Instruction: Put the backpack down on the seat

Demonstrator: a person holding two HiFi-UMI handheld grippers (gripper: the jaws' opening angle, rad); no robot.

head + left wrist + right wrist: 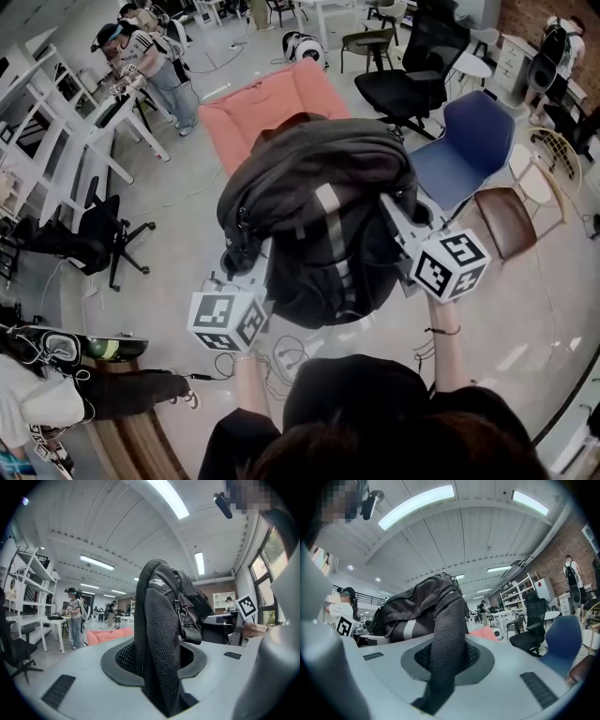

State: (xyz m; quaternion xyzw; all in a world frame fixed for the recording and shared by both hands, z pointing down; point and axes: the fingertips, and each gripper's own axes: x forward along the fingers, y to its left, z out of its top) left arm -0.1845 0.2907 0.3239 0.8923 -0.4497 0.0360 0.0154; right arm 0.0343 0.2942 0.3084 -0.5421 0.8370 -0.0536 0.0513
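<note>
Now the left gripper (255, 267) and the right gripper (401, 223) each clamp a mesh strap (157, 639) of the dark backpack (319, 178), mid-frame.

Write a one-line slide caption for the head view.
Left gripper and right gripper hold a dark backpack up by its straps, a pink seat just beyond it.

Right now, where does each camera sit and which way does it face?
Head view: on the person's head, steeply down at the backpack, pink seat beyond; forearms, left tool, right tool show.
Left gripper view: on left tool, level, at clamped mesh strap; right hand shows.
Right gripper view: on right tool, level, at other clamped strap.
All share backpack, seat.
</note>
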